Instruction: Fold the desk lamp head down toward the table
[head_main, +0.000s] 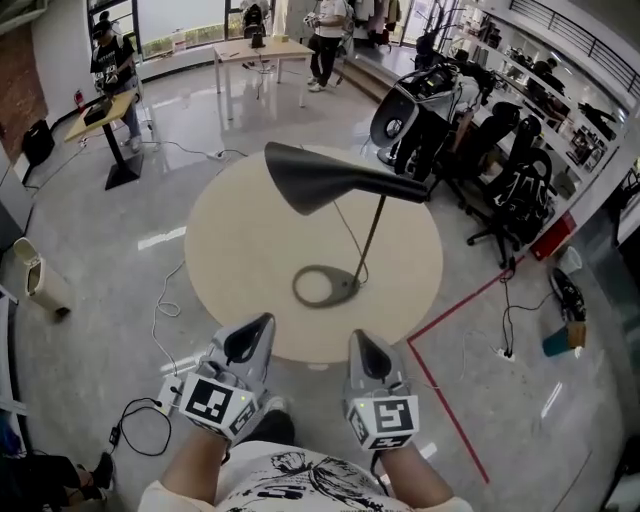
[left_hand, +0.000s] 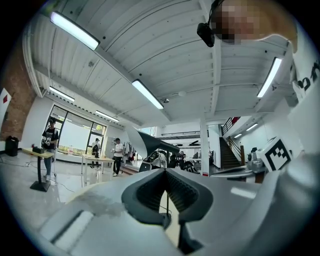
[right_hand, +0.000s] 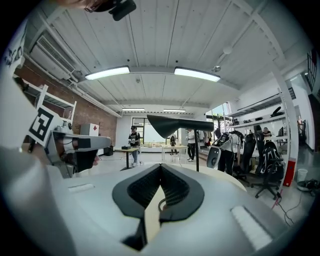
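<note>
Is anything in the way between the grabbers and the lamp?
No, nothing visible. Only bare table lies between the left gripper, the right gripper and the lamp head. Below the head there is only the lamp's own ring base.

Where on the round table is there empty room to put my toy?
The table is bare on its left side, between the lamp base and the left rim, and on its right side, past the stem. The middle is crowded by the base, and the lamp head hangs over the far part.
</note>
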